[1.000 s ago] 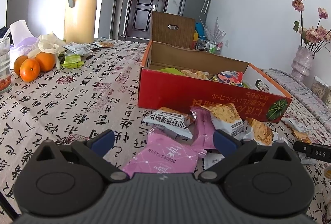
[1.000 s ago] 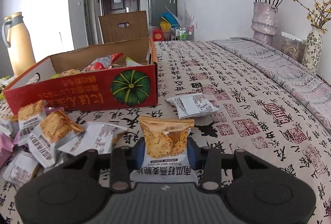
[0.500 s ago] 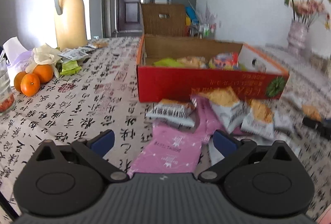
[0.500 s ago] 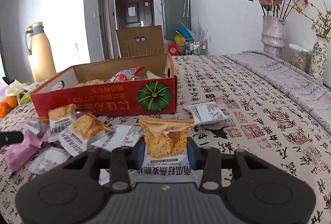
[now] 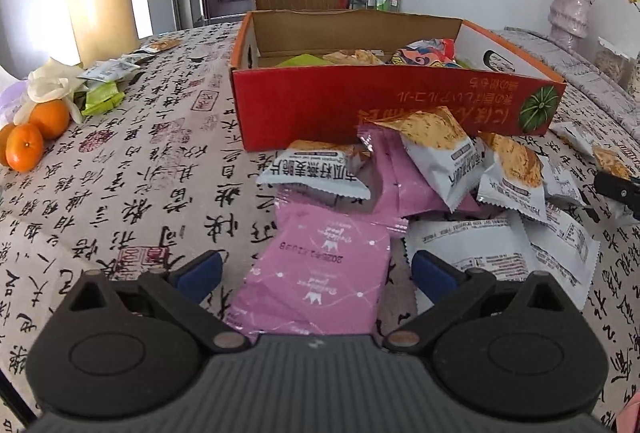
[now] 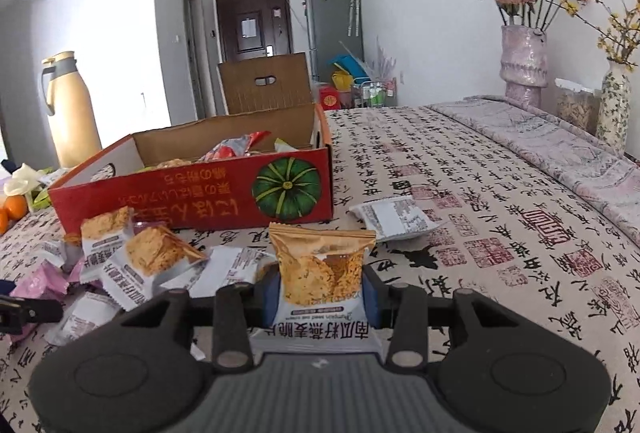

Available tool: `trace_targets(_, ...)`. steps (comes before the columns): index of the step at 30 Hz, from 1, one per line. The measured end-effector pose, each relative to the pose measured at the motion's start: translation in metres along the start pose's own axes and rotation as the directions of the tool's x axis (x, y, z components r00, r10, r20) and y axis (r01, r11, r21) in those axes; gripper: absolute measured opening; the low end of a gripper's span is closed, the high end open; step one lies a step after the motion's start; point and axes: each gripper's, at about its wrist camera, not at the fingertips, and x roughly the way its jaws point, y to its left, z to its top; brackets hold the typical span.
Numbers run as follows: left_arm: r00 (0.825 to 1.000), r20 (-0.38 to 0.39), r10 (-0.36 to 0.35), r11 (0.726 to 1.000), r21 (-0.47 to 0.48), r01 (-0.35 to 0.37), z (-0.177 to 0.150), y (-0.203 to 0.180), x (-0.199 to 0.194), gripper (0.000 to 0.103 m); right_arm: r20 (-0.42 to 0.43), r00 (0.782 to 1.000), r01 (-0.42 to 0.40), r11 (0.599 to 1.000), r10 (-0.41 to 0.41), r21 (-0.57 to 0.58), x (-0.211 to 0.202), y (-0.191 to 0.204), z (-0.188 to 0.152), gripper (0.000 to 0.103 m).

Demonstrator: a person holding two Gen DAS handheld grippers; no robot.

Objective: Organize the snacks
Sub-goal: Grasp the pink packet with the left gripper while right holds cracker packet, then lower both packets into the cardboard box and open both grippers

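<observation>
Red cardboard box (image 5: 320,105) with a green pumpkin print sits on the calligraphy-print tablecloth (image 5: 132,169), partly filled with snacks. Right gripper (image 6: 322,291) is clamped on a white-and-orange oat crisp packet (image 6: 320,265), held upright; box at its 11 o'clock. Left gripper (image 5: 316,269) has jaws wide apart, flat pink foil snack pouch (image 5: 320,273) lying between them, pads not touching it. Loose pile of white-and-orange packets (image 5: 460,161) at left's 1 o'clock, against the box front. Oranges (image 5: 36,129) at 10 o'clock.
</observation>
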Motion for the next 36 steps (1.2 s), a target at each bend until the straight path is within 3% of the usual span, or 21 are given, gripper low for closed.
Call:
trace_targets(4,1.000,0.013,-0.002,1.000,0.000,0.002,0.000,-0.001,-0.002,0.087,-0.001,1.000,-0.008,1.000,0.008,-0.007,0.000,0.002,-0.001,0.040)
trace_targets(6,1.000,0.026,0.000,1.000,0.000,0.000,-0.001,-0.002,-0.005,0.071,0.000,1.000,-0.011,1.000,0.011,-0.005,0.000,0.001,-0.001,0.040)
trace_targets(9,0.999,0.037,-0.007,1.000,-0.004,0.008,-0.003,-0.002,-0.010,0.064,0.002,1.000,-0.012,1.000,0.012,-0.010,0.000,0.002,-0.002,0.040)
trace_targets(23,0.989,0.140,0.057,0.998,-0.034,-0.053,-0.014,-0.004,-0.045,0.063,0.031,0.999,-0.032,0.999,0.032,0.000,-0.007,0.000,-0.001,0.040)
trace_targets(30,0.973,0.231,0.020,0.999,-0.052,-0.008,0.008,-0.001,-0.068,0.063,0.069,0.995,-0.070,0.997,0.073,-0.041,-0.019,0.011,0.022,0.040)
trace_targets(36,0.943,0.333,-0.009,0.998,-0.061,0.031,0.043,-0.001,-0.084,0.063,0.136,0.988,-0.057,0.996,0.067,-0.073,-0.022,0.028,0.057,0.040)
